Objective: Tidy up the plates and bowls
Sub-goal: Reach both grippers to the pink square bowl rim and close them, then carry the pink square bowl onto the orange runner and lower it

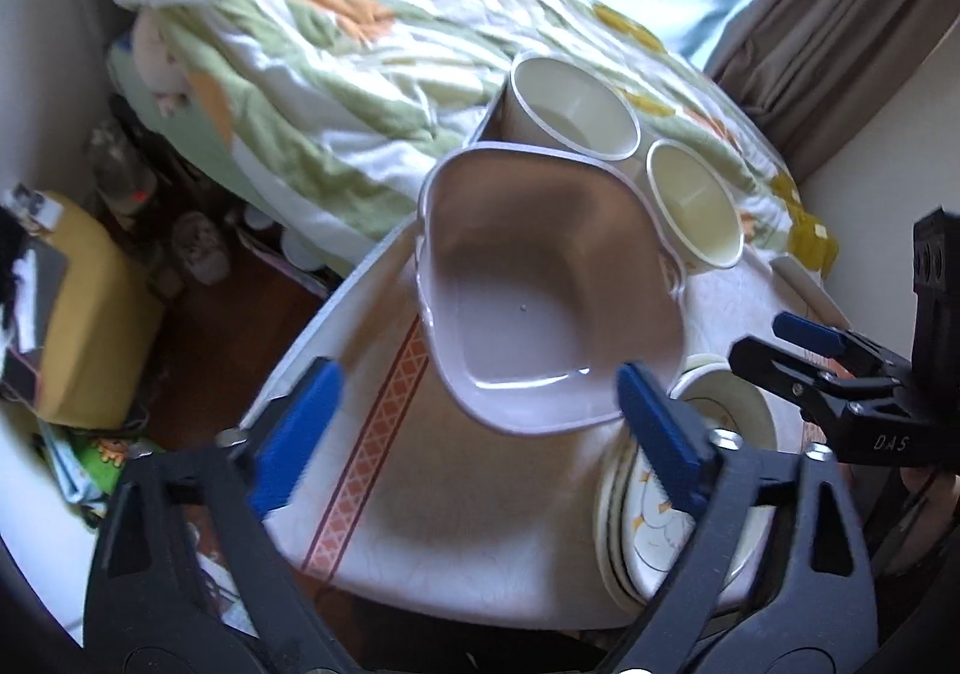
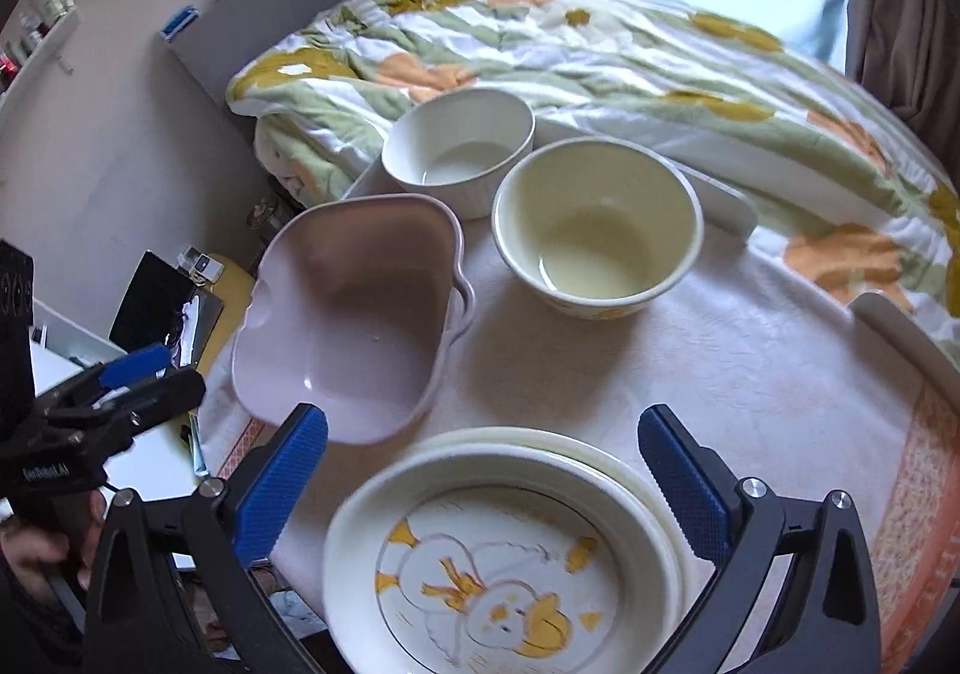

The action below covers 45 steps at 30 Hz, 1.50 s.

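A pink squarish bowl (image 1: 540, 302) (image 2: 354, 326) stands on the round table (image 2: 750, 374), seemingly nested on another like it. Behind it are a white ribbed bowl (image 1: 576, 104) (image 2: 459, 146) and a cream bowl (image 1: 696, 200) (image 2: 597, 230). A stack of cream plates, the top one with a duck drawing (image 2: 498, 572) (image 1: 660, 530), lies at the near edge. My left gripper (image 1: 480, 422) (image 2: 129, 374) is open and empty, just short of the pink bowl's near rim. My right gripper (image 2: 483, 470) (image 1: 798, 338) is open and empty above the plate stack.
A bed with a flowered quilt (image 2: 600, 50) lies right behind the table. A yellow stool (image 1: 84, 302) with a tablet and floor clutter stand to the left. Curtains (image 1: 840, 14) hang at the back right. The tablecloth has an orange patterned border (image 1: 372, 434).
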Tool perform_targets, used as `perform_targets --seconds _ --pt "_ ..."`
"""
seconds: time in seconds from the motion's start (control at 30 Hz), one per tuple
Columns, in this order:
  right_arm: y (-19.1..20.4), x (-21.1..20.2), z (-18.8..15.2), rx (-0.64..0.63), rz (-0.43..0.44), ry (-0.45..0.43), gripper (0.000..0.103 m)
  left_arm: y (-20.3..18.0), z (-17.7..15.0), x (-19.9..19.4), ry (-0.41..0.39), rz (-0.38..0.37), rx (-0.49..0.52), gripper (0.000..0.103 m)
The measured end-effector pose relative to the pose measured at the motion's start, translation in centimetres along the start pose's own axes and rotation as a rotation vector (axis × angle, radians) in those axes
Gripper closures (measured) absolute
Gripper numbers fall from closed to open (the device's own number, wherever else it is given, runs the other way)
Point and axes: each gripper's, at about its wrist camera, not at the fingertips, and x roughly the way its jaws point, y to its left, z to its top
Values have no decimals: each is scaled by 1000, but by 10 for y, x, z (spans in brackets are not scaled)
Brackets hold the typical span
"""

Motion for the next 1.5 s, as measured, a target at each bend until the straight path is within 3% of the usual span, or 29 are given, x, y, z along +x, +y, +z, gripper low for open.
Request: perform_targets --seconds 0.07,0.23,0.3,0.37,0.5,0.57,0.63,1.03,1.27,1.5 --pt "4 15 6 23 7 18 0 3 5 13 33 -28 -1 27" --pt "9 44 17 36 -2 56 1 7 18 36 65 -69 41 30" --pt "11 53 18 39 -4 68 9 8 22 46 83 -76 63 38" --pt "12 61 19 50 1 84 32 8 26 55 106 -89 80 51" --pt "12 70 17 69 11 99 60 11 31 71 134 -72 103 72" --pt "13 72 17 69 19 104 81 15 32 74 140 -70 101 84" --pt "16 74 16 58 22 106 89 17 34 76 146 -53 103 86" --pt "22 19 10 22 41 -28 92 -20 39 16 31 8 195 86" --pt "-7 -33 -20 43 44 -92 92 -85 15 -18 -17 -3 260 86" --pt "-50 -97 -72 121 -21 -182 92 -178 -35 -33 -15 -69 368 86"
